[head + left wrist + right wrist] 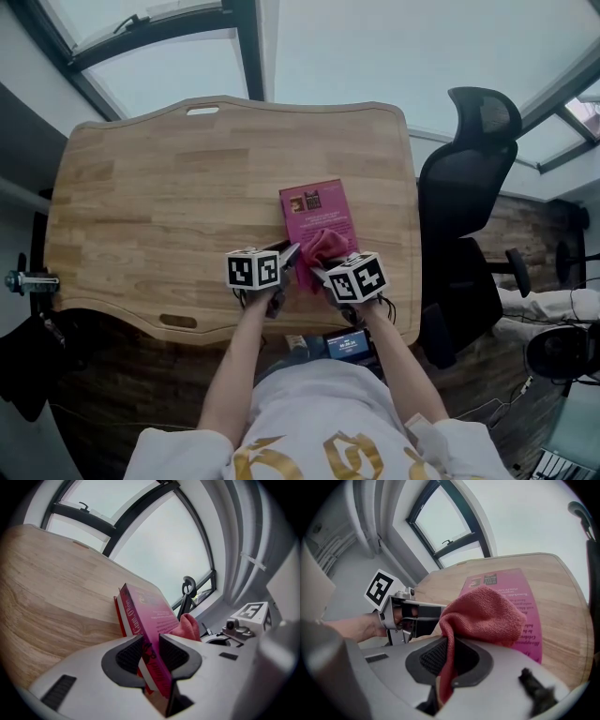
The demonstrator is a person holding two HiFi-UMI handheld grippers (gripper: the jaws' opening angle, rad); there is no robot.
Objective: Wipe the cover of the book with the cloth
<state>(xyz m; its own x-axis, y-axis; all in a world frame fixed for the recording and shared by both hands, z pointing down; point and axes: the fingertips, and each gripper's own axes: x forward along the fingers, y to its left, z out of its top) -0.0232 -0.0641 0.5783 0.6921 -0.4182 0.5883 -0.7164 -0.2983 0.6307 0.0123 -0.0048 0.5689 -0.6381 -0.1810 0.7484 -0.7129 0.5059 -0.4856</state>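
A magenta book [317,211] lies on the wooden table [169,197], near its front right. My left gripper [289,259] is shut on the book's near left corner; in the left gripper view the book's spine [136,620] runs up from between the jaws. My right gripper [317,272] is shut on a red cloth [324,247], which rests bunched on the near part of the cover. In the right gripper view the cloth [483,616] hangs out of the jaws over the book [520,597], and the left gripper [433,612] is at the left.
A black office chair [464,206] stands close to the table's right edge. Behind the table is a large window [375,47]. Near the front edge, by the person's lap, is a small device with a screen [347,344].
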